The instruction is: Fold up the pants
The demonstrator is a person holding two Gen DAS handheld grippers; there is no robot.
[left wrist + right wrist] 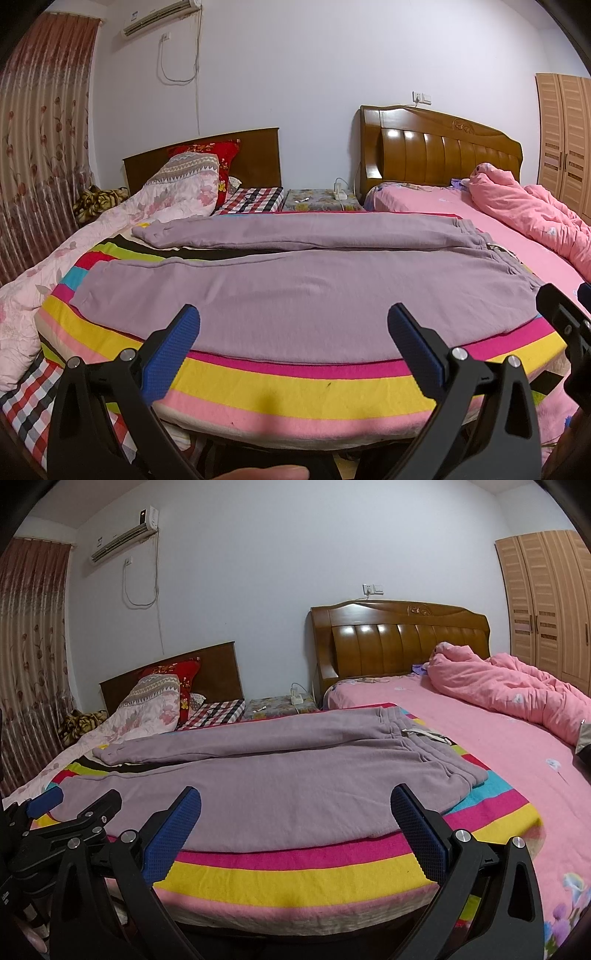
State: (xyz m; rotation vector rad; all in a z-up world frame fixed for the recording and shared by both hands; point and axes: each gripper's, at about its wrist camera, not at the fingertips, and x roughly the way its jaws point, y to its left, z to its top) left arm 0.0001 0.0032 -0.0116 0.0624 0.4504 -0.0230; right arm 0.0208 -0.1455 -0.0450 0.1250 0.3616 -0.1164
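Note:
Mauve sweatpants lie flat on a striped blanket, legs running left and waistband at the right, the two legs spread slightly apart. My left gripper hovers open over the blanket's near edge, in front of the near leg, holding nothing. My right gripper is open too, in front of the near leg toward the waist end. Each gripper shows in the other's view: the right gripper at the right edge, the left gripper at the left edge.
A crumpled pink quilt lies on the pink bed at right, and a floral quilt on the left bed. Wooden headboards, a small nightstand, a wardrobe and a curtain stand behind. A thumb shows at the bottom.

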